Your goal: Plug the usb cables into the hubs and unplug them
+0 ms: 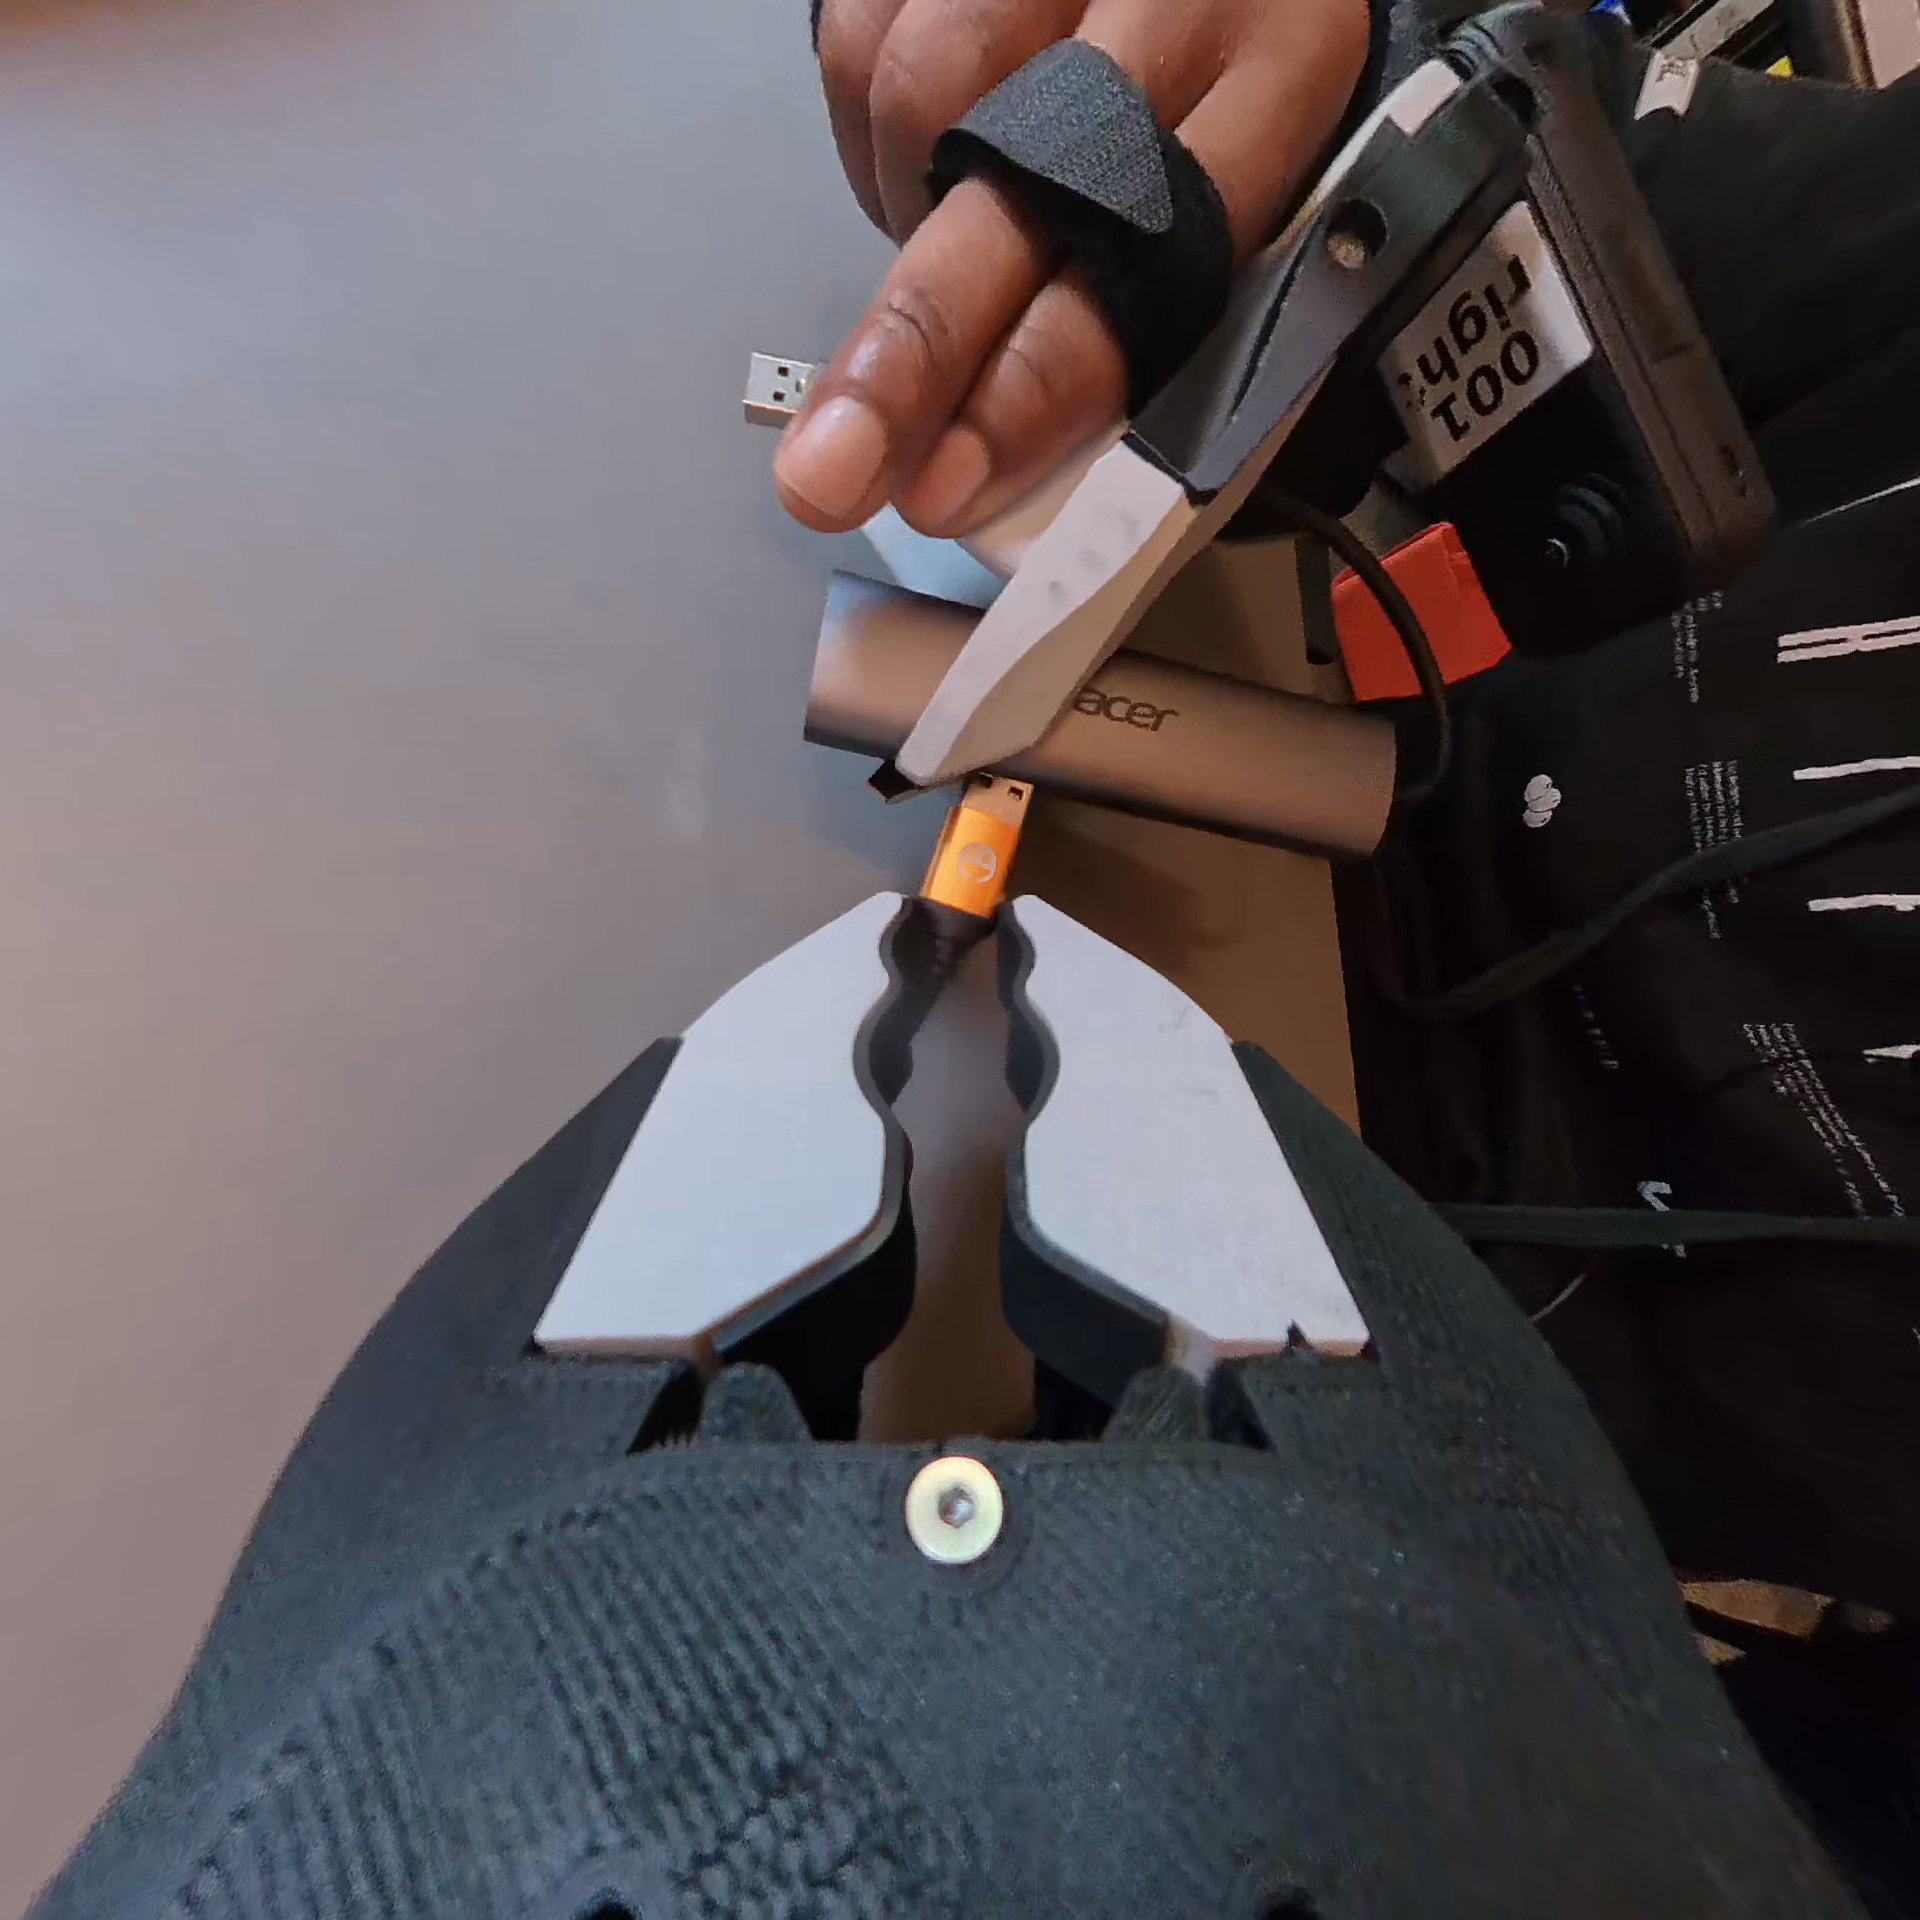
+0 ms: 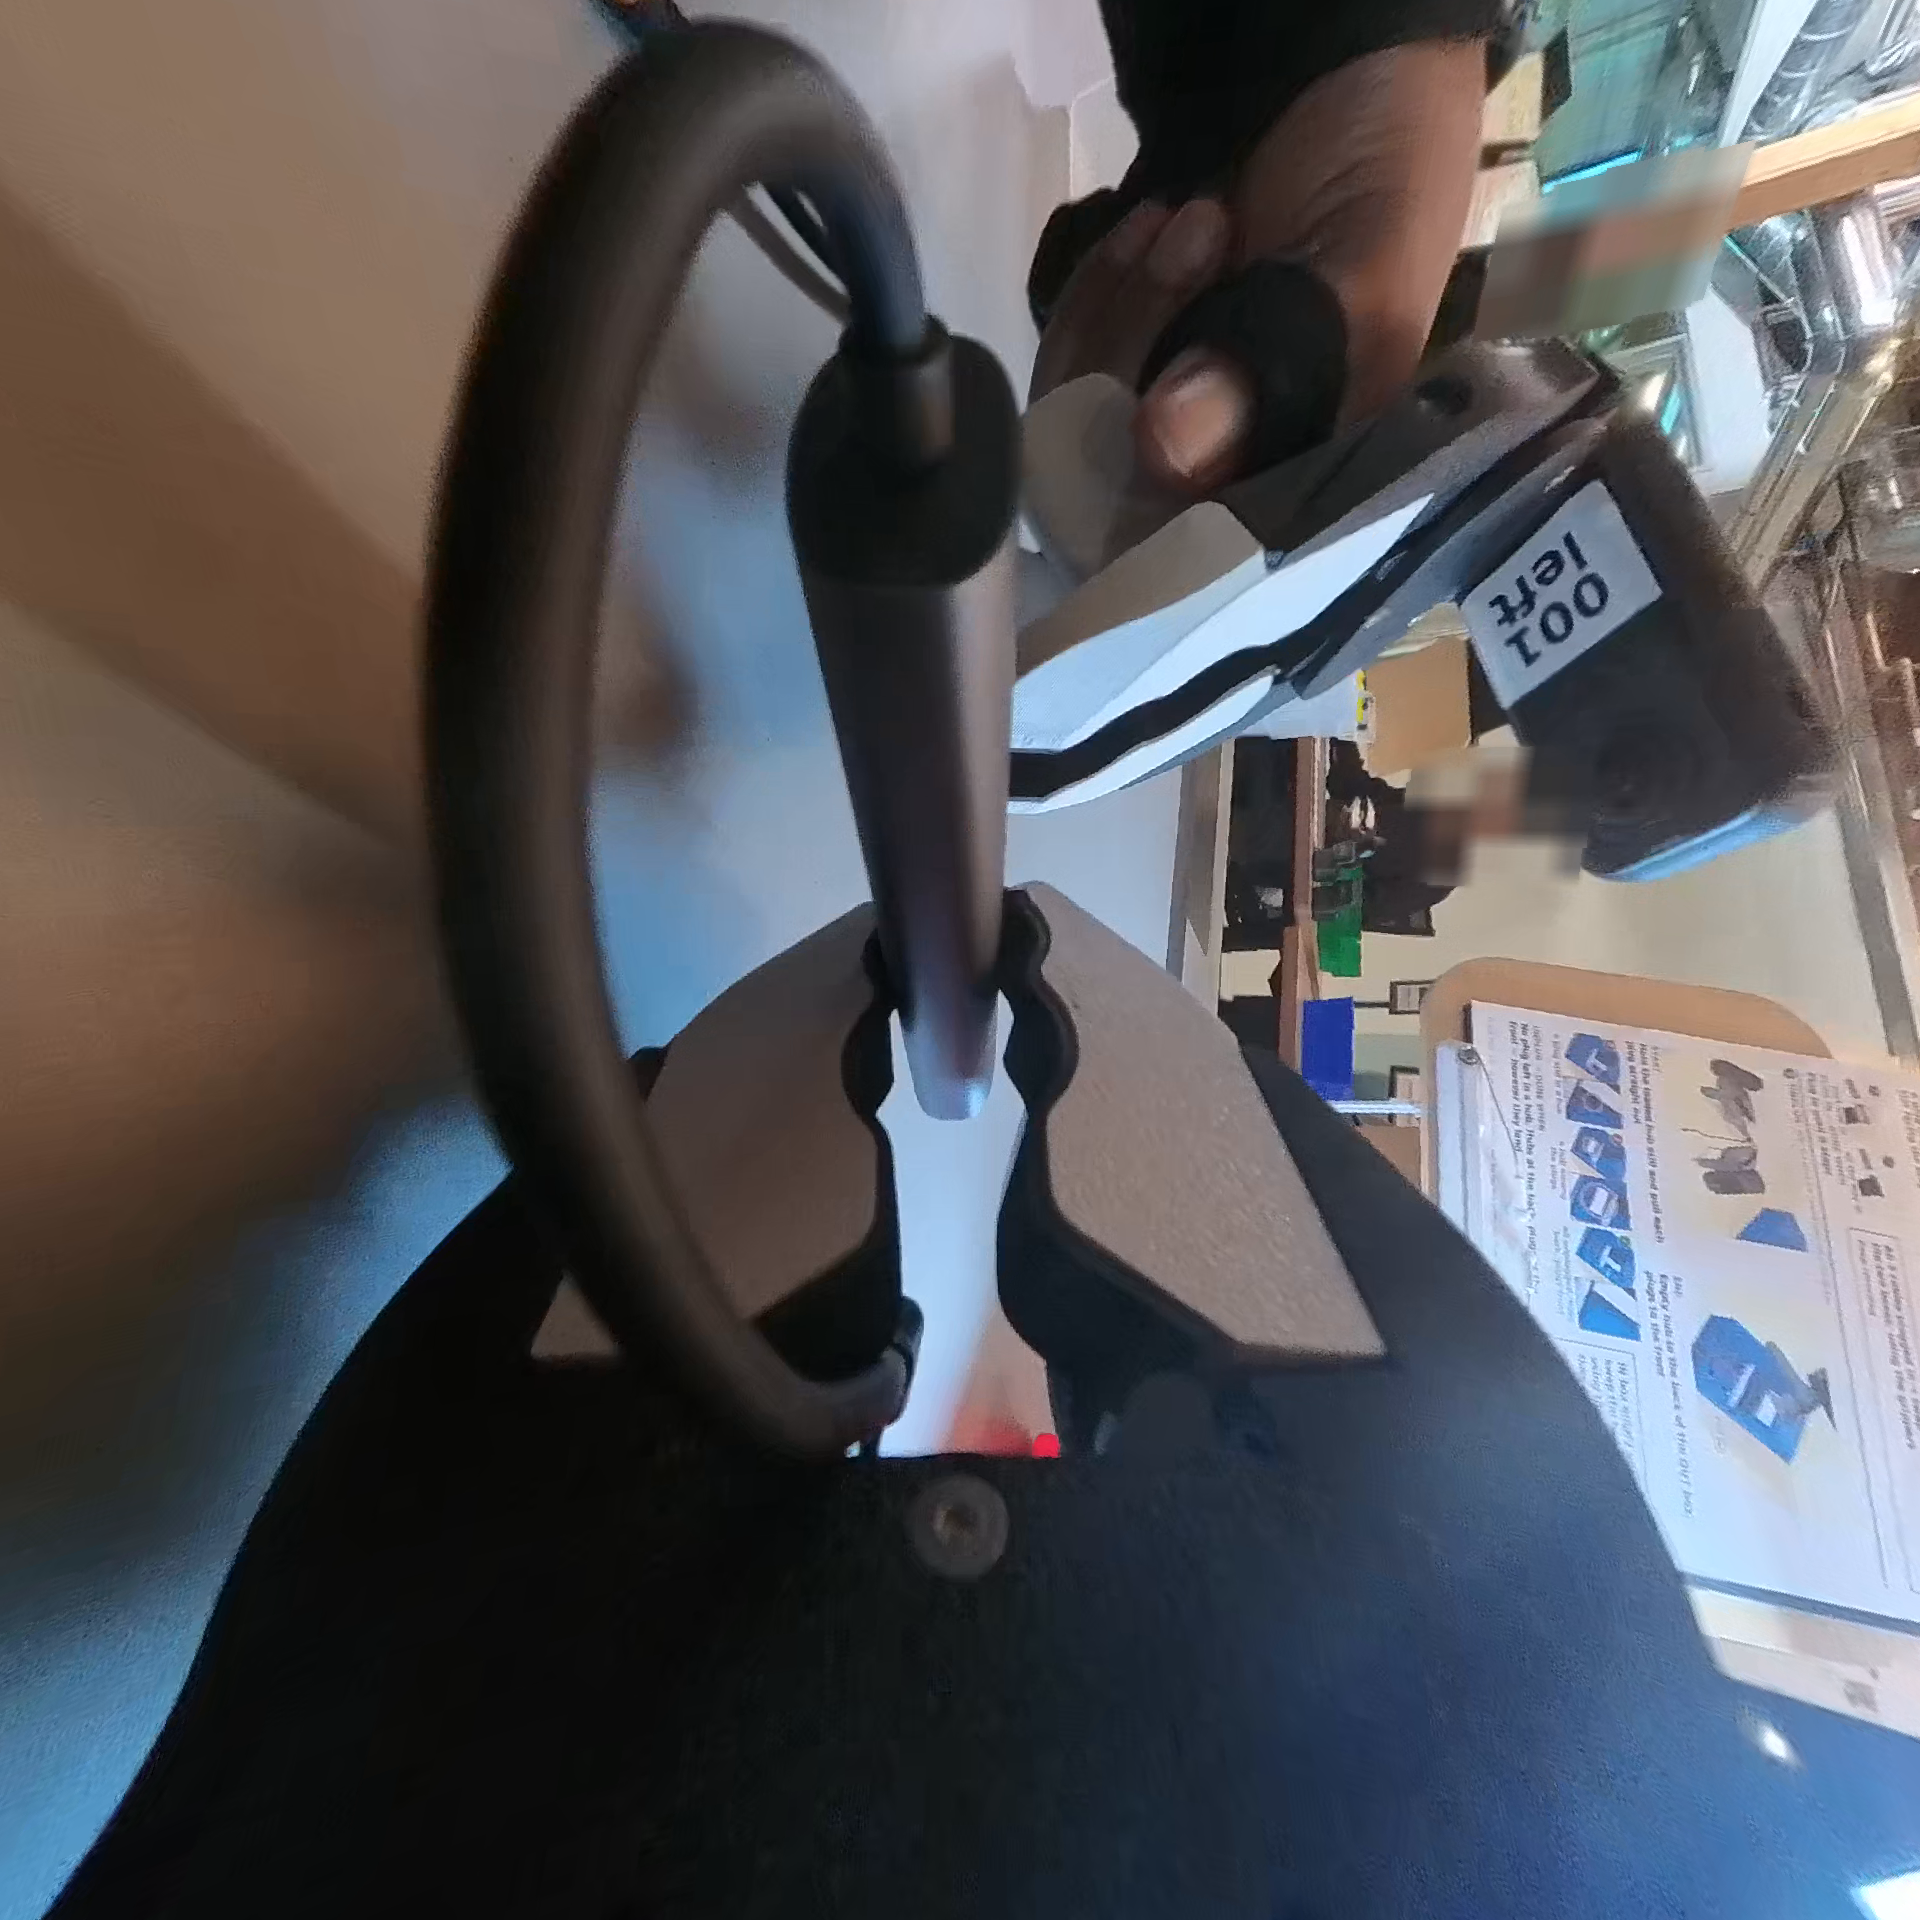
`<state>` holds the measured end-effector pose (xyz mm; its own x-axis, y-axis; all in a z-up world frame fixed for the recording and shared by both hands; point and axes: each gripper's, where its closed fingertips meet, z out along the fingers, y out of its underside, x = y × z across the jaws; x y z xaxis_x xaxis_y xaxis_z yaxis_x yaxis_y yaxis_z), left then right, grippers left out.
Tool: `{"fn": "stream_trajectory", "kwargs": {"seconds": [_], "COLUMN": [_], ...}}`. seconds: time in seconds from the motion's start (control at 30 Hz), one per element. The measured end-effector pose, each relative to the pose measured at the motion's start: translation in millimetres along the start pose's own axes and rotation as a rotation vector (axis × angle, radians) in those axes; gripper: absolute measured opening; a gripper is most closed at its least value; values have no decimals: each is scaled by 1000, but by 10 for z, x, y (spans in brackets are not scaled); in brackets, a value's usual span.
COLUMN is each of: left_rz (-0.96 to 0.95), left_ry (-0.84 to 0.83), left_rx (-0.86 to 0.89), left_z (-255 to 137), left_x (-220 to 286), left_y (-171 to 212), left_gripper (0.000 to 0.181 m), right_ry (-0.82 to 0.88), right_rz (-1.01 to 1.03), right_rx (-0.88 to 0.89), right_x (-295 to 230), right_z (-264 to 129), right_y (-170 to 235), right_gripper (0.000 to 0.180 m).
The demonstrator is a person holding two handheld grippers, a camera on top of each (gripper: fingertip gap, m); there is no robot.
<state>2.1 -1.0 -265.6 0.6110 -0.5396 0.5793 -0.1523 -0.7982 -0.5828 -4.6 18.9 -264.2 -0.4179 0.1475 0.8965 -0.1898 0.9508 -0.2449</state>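
Observation:
In the left wrist view, my left gripper (image 1: pixel 951 909) is shut on an orange USB plug (image 1: pixel 971 852) at its black strain relief. The plug's metal tip sits at the side of a grey bar-shaped hub (image 1: pixel 1195 738), at or just inside a port. The right gripper (image 1: pixel 914 774) comes from the upper right and is clamped across the hub. A loose silver USB connector (image 1: pixel 777 387) shows behind a hand (image 1: pixel 987 260). In the right wrist view, my right gripper (image 2: pixel 951 940) is shut on the grey hub (image 2: pixel 925 748), whose black cable (image 2: pixel 520 727) loops round. The left gripper (image 2: pixel 1049 758) reaches in from the right.
The grey table top (image 1: pixel 364 623) lies to the left, with a tan edge (image 1: pixel 1226 935) under the hub. A person's dark printed clothing (image 1: pixel 1714 935) fills the right. In the right wrist view, an instruction sheet (image 2: pixel 1714 1299) on a board sits at right, with shelves behind. My two grippers' fingertips are within a few centimetres of each other.

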Motion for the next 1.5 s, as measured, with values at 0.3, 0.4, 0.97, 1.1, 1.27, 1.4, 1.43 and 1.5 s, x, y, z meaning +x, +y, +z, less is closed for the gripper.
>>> {"fn": "stream_trajectory", "kwargs": {"seconds": [0.3, 0.4, 0.97, 1.1, 1.27, 1.4, 1.43, 1.5], "left_rz": [-44, -63, -103, -88, -104, -191, -220, -262], "left_ry": [10, -1, -87, -94, -73, -117, -133, -174], "left_rx": [27, 67, 175, 142, 217, 257, 281, 323], "left_z": [82, 51, -59, 3, -61, -182, -249, -369], "left_x": [8, -2, -70, -68, -72, -289, -353, -463], "left_y": [-38, -100, -272, -230, -344, -316, -310, -316], "left_gripper": [14, 14, 13, 14, 14, 14, 14, 14], "right_ry": [32, 29, 87, 69, 108, 125, 130, 134], "right_rz": [40, 64, 79, 68, 159, 201, 214, 203], "right_rx": [-11, -24, -140, -125, -100, -161, -172, -192], "right_x": [51, 76, 102, 49, 162, 223, 239, 257], "right_z": [-38, -47, 18, 34, 7, 23, 6, -20], "right_y": [3, 55, 195, 159, 204, 321, 341, 346], "right_gripper": [18, 18, 17, 16, 17, 23, 25, 31]}}
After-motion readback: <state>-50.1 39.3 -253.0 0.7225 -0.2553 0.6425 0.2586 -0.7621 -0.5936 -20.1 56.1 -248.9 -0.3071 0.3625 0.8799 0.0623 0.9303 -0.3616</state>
